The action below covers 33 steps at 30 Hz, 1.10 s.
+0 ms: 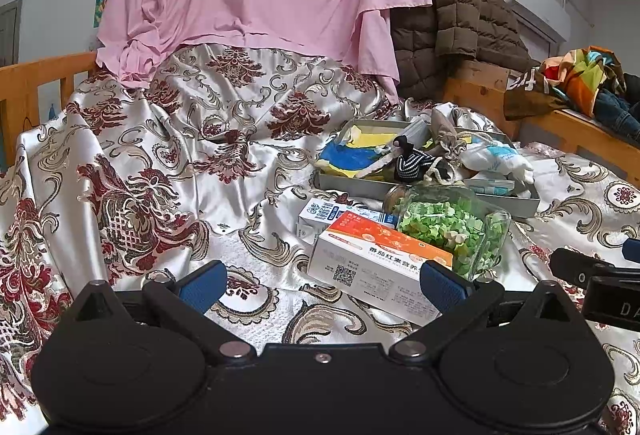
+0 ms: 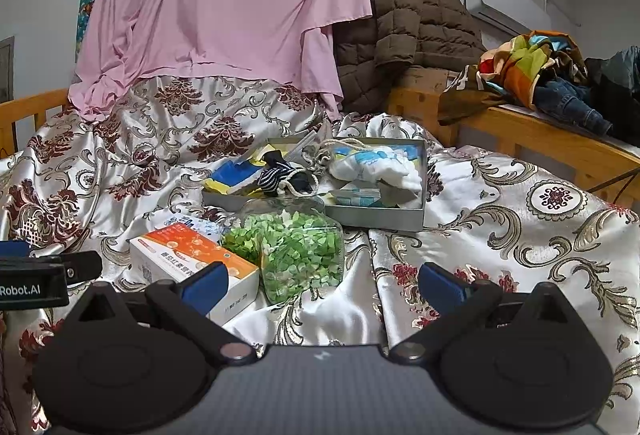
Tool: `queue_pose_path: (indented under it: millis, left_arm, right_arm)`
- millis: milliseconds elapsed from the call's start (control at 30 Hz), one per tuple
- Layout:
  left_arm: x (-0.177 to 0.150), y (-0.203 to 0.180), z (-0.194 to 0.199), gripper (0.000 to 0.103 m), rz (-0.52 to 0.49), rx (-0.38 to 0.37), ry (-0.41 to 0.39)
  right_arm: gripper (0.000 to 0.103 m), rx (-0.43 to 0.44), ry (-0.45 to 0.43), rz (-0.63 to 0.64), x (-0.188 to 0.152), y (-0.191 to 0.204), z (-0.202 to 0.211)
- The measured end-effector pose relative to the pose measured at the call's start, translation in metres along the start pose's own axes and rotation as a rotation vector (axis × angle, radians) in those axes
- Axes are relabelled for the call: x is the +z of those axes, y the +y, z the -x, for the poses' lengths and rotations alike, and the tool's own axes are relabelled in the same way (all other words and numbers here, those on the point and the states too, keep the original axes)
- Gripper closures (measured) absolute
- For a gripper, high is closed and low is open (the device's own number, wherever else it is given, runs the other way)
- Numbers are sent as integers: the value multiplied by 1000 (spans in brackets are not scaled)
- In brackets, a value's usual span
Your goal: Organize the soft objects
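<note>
At the left edge of the right wrist view, the black body of the left gripper carries white lettering reading "Robot.AI". At the right edge of the left wrist view, the black block of the right gripper shows "DA", cut off. The orange-and-white cardboard box bears a QR code and Chinese print, partly legible: "番茄红素".

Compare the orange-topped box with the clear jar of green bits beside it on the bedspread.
The orange-topped box is opaque printed cardboard; the clear jar is see-through, showing its green bits. The box is flat-sided with sharp corners, while the jar has rounded shoulders. The box lies low on a broad face; the jar stands higher than it. Both rest side by side on the patterned bedspread, in front of the grey tray.
</note>
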<state>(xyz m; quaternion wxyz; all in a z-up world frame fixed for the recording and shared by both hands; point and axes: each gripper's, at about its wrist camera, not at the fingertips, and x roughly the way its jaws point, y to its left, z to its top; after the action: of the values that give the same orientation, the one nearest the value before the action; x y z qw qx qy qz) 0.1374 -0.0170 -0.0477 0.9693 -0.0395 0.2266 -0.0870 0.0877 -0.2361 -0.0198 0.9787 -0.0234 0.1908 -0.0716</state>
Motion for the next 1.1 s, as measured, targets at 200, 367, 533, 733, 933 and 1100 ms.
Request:
queue_pose_path:
  millis: [200,367,533,733,933,1100]
  left_arm:
    - [0,0,0,1,0,2,0]
    - [-1,-1,0,1,-2,3,2]
    - [-1,-1,-1,1,-3,4,3]
    - [-1,0,-1,1,-2,5,4]
    - [-2,0,-1,1,-2,5,5]
    - [-3,1,-1,1,-1,3,7]
  right_arm:
    - [0,-2,2,-2,0,0,0]
    - [0,1,2,-1,0,0,0]
    - [0,2,5,-1,-1,0,-1]
    - [0,7,12,1,-2,2,-2]
    - [0,7,15,1,-2,2,-2]
    - [0,7,25,-6,-2,1,-3]
